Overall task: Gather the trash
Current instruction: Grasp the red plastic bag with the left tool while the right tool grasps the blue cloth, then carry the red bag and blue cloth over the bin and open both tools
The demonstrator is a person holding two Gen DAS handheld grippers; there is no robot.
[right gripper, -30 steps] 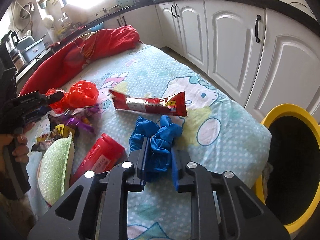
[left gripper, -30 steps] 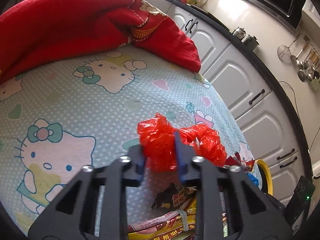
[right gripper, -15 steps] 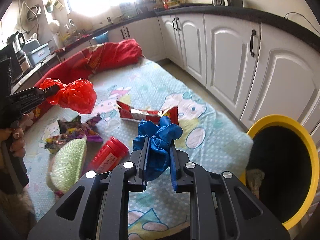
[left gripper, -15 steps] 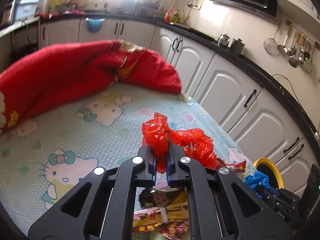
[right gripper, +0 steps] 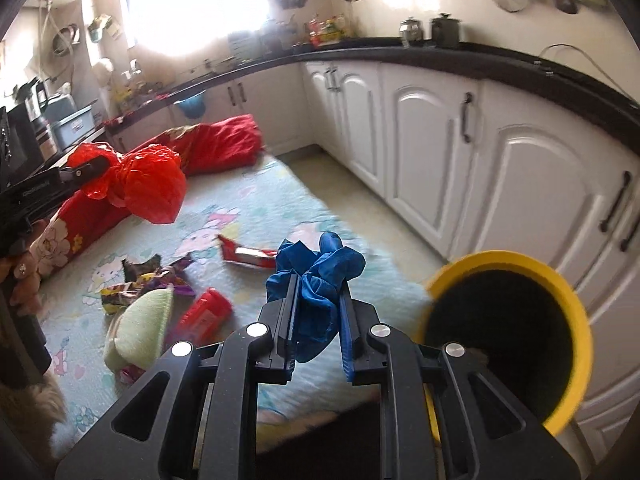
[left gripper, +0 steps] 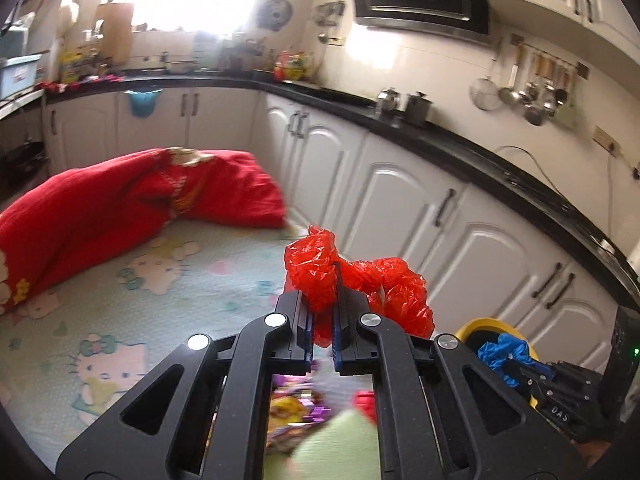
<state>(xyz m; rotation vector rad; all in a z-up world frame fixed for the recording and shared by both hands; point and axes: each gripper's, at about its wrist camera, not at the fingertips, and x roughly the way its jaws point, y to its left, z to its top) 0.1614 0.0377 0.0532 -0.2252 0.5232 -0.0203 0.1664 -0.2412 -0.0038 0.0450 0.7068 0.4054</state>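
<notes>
My left gripper [left gripper: 321,298] is shut on a crumpled red plastic bag [left gripper: 384,284], held in the air above the bed; the same red bag [right gripper: 152,188] shows at the left of the right wrist view. My right gripper [right gripper: 318,296] is shut on a crumpled blue glove [right gripper: 320,268], lifted off the cartoon-cat sheet [right gripper: 248,208]. A yellow bin [right gripper: 560,284] with a black liner stands low at the right beside the bed. In the left wrist view the yellow bin [left gripper: 478,326] sits behind the blue glove [left gripper: 500,354].
On the sheet lie a red snack wrapper [right gripper: 248,256], purple and yellow wrappers [right gripper: 148,280], a red packet [right gripper: 206,312] and a green sponge-like piece [right gripper: 140,326]. A red blanket [left gripper: 120,200] is bunched at the far end. White cabinets [right gripper: 440,152] line the right side.
Both grippers have risen from the bed with their loads. The left jaws closed tight on the red bag. The right gripper with the blue glove has come closer to the yellow bin.
</notes>
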